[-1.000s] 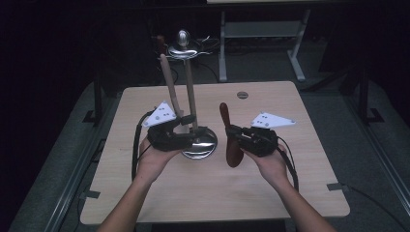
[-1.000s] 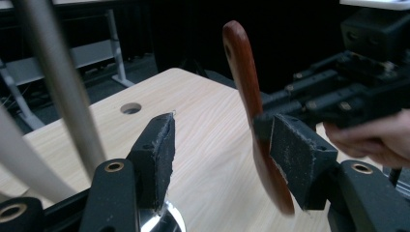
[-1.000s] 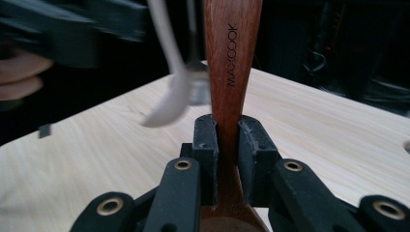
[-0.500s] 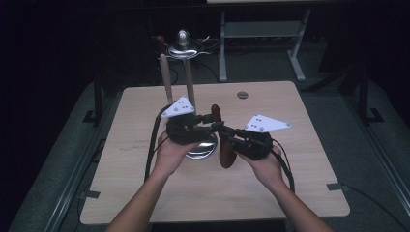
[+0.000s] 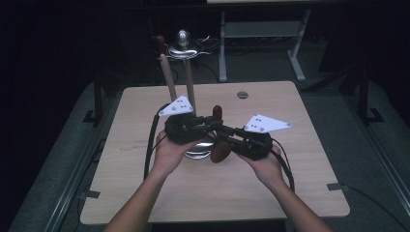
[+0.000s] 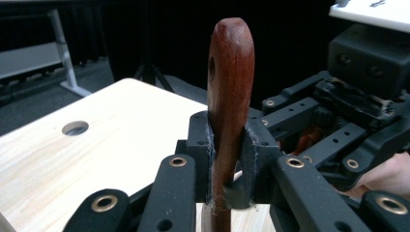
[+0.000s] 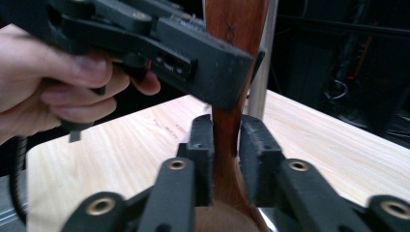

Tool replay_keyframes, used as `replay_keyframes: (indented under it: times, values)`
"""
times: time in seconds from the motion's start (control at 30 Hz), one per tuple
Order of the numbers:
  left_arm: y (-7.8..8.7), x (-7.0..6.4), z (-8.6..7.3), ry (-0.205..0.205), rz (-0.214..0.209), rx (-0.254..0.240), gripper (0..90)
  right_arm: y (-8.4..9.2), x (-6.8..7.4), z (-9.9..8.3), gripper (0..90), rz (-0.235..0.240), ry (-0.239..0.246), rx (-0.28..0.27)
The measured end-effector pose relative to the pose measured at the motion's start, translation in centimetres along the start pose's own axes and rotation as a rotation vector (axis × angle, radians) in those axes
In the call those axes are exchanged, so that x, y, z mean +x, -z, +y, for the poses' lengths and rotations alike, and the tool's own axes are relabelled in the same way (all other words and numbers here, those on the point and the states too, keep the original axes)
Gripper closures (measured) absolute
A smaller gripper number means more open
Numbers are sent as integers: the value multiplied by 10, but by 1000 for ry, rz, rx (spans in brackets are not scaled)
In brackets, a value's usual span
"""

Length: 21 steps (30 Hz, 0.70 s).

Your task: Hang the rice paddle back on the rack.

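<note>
A dark red-brown wooden spoon (image 5: 220, 151) stands upright over the table's middle, bowl end down. My left gripper (image 5: 215, 122) comes in from the left, and its jaws have just been closing. They are now shut on the upper handle (image 6: 229, 72), with both pads (image 6: 205, 154) pressed to it. My right gripper (image 5: 224, 134) comes from the right and grips the spoon (image 7: 225, 135) lower down. Its jaws have just been opening slightly, but the pads (image 7: 203, 145) still lie against the wood. A left finger (image 7: 193, 53) crosses above them.
Just behind the grippers stands a rack on a round metal base (image 5: 197, 149), with two pale wooden posts (image 5: 169, 79) and a metal top (image 5: 183, 48). The light wooden table (image 5: 145, 193) has a small round hole (image 5: 242, 94) near its far edge. Dark floor surrounds it.
My left gripper left the rack's base, swung right to the spoon and closed on its handle. My right hand brought the spoon a little left, towards the middle.
</note>
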<state>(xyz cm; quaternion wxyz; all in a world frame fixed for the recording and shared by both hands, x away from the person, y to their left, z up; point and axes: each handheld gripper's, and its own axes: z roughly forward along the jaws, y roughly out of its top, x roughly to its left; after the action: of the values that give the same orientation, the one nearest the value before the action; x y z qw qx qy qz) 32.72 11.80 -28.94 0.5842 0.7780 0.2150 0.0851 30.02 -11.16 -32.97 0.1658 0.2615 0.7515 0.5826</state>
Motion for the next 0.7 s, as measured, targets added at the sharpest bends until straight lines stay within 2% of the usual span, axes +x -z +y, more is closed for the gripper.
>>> replay_keyframes:
  times: [0.13,0.33,0.4,0.53,0.7]
  values:
    - [10,4,7,-16,-46,-9,773,0,0,0,628,28,2,2]
    - [32,12,25,-64,-64,-33,775,1,0,1,506,37,10,-3]
    - [39,15,33,-75,-71,-39,775,1,0,1,489,35,11,1]
    - [53,22,47,-93,-111,-68,776,0,-1,0,468,25,9,16]
    - [67,30,63,-116,-125,-88,776,-1,-3,-1,456,15,5,24]
